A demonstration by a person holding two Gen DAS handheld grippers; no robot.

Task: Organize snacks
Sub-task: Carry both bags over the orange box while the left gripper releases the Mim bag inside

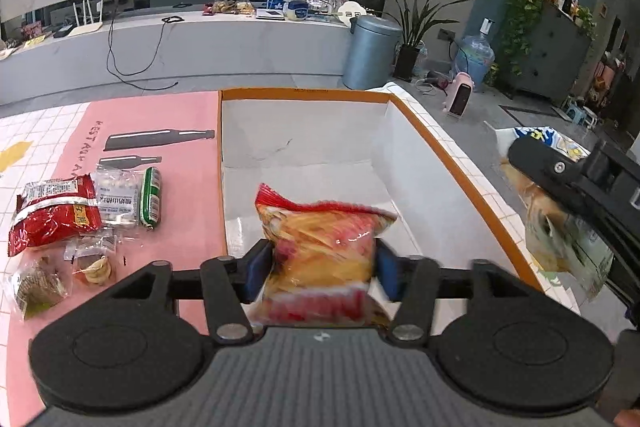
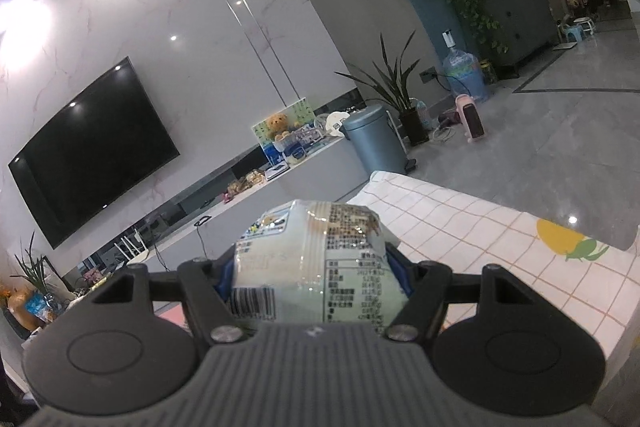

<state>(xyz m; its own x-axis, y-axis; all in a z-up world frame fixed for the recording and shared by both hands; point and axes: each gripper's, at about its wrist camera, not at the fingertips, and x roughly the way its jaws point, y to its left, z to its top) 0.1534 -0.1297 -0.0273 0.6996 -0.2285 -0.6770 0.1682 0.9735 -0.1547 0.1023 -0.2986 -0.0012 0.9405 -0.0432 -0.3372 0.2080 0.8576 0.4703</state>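
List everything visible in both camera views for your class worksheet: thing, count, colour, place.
box: 1, white with orange rim, on the table
snack packets: several, red, green, clear, on the pink mat left of the box
chip bag: 1, red and yellow, over the box
pale snack bag: 1, white-green, above the table edge
bin: 1, blue-grey, by the TV shelf
television: 1, black, on the wall
left tool: shut on the chip bag
right tool: shut on the pale snack bag

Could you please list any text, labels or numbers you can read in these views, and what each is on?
Nothing reads reliably.
Pink mat: a line of capitals, sideways, too distorted to quote.
Red packet: label print too small.
Pale packet in the right gripper: barcode and nutrition table, characters and digits blurred.
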